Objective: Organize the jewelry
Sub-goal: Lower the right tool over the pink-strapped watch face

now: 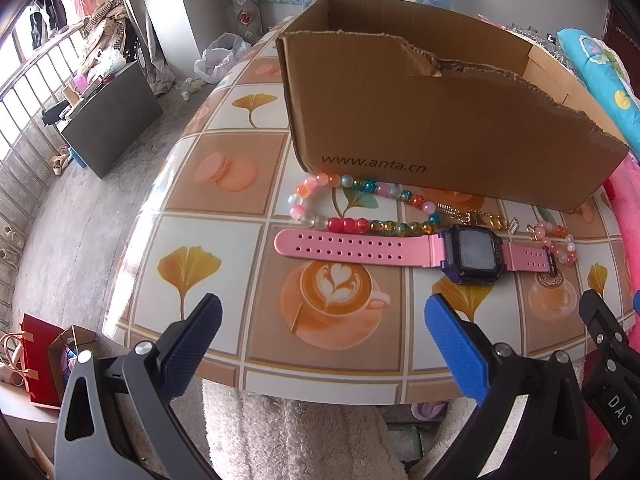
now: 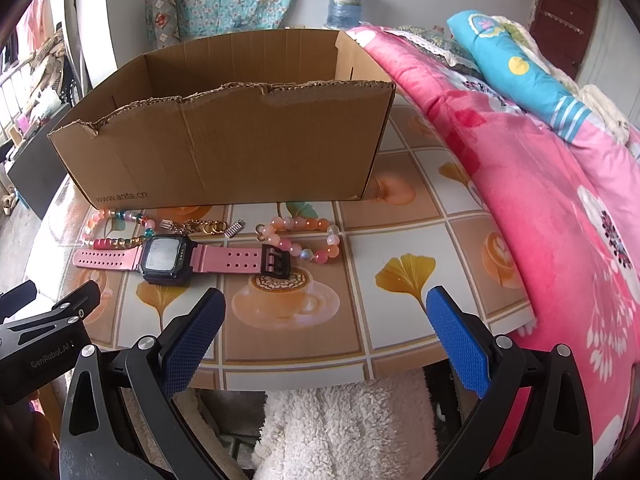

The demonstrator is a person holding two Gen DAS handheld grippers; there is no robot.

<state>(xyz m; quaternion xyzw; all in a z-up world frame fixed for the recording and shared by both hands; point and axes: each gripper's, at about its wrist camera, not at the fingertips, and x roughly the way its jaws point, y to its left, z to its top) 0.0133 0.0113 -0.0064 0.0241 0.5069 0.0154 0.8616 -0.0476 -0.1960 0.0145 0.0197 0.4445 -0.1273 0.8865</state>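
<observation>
A pink-strapped digital watch (image 1: pixel 400 250) (image 2: pixel 168 258) lies flat on the patterned table (image 1: pixel 224 208) in front of an open cardboard box (image 1: pixel 432 120) (image 2: pixel 240 152). Behind the watch lie a multicoloured bead bracelet (image 1: pixel 360 204) (image 2: pixel 116 228), a gold chain (image 1: pixel 476 216) (image 2: pixel 200 226) and a pink bead bracelet (image 1: pixel 556 240) (image 2: pixel 308 236). My left gripper (image 1: pixel 324 312) hovers open over the table's near edge, short of the watch strap. My right gripper (image 2: pixel 326 306) is open too, near the front edge, just short of the watch buckle. Neither holds anything.
A pink floral quilt (image 2: pixel 560 208) and a blue pillow (image 2: pixel 520 68) crowd the table's right side. A white fluffy cloth (image 2: pixel 340 432) lies below the front edge. A dark cabinet (image 1: pixel 108 116) and a red bag (image 1: pixel 36 360) stand on the floor to the left.
</observation>
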